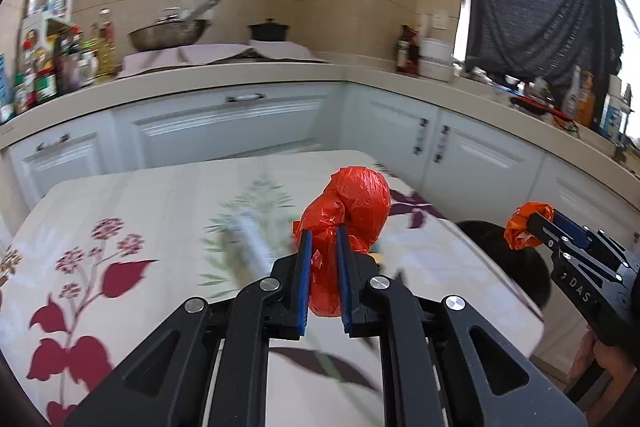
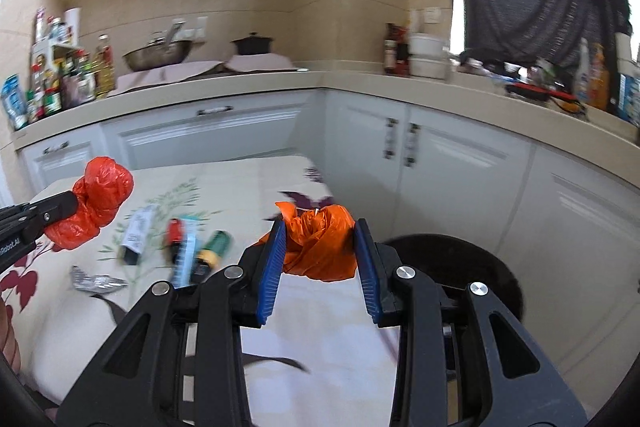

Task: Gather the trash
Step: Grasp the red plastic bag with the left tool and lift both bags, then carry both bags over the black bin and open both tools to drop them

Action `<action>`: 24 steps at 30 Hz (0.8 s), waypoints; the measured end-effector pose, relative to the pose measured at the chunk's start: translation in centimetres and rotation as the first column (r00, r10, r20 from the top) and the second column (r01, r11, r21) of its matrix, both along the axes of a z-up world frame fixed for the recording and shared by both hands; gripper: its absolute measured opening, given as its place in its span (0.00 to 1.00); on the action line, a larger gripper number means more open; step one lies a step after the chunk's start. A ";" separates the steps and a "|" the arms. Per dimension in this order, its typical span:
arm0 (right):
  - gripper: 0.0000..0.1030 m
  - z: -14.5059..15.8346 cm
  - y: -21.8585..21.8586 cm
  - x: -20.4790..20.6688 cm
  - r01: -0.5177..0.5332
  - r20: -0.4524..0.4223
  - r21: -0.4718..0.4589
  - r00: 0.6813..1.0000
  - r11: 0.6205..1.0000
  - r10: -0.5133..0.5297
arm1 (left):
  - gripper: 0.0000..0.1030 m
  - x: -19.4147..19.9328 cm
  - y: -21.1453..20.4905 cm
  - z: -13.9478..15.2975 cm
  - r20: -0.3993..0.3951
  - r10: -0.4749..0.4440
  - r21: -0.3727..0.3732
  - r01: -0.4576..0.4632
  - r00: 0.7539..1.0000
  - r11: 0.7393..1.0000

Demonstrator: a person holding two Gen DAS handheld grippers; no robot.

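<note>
A: Trash in two lots: where is it, biggest thing first?

B: The floral tabletop [image 2: 224, 187] carries loose wrappers [image 2: 180, 247]; the black bin [image 2: 480, 267] stands just off its right edge.

A: And the grippers?

B: The left gripper [image 1: 324, 233] has its jaws clamped on a red bag bundle [image 1: 352, 203], long axis pointing up and away. The right gripper [image 2: 320, 227] has wider jaws closed on an orange bag wad [image 2: 320, 247], nearer the bin, which lies to its right.

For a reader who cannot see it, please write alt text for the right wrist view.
The right gripper clamps an orange bag above a floral-clothed table; at left, the left gripper holds a red bag over scattered trash.
</note>
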State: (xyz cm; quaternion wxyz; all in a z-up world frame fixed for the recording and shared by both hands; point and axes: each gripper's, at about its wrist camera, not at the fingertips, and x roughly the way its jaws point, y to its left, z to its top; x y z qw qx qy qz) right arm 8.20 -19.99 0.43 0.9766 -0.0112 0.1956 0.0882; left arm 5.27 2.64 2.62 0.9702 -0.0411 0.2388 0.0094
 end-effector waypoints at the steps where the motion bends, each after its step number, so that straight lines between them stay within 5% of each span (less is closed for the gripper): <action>1: 0.32 -0.1 -0.7 0.0 0.015 0.000 0.002 1.000 1.000 -0.015 | 0.12 0.2 -0.7 0.0 0.002 -0.014 0.003 0.014 1.000 1.000; 24: 0.32 -2.9 -14.1 5.2 0.254 -0.041 0.038 0.967 0.967 -0.252 | 0.12 9.7 -17.9 -1.9 -0.042 -0.268 0.023 0.269 0.962 0.963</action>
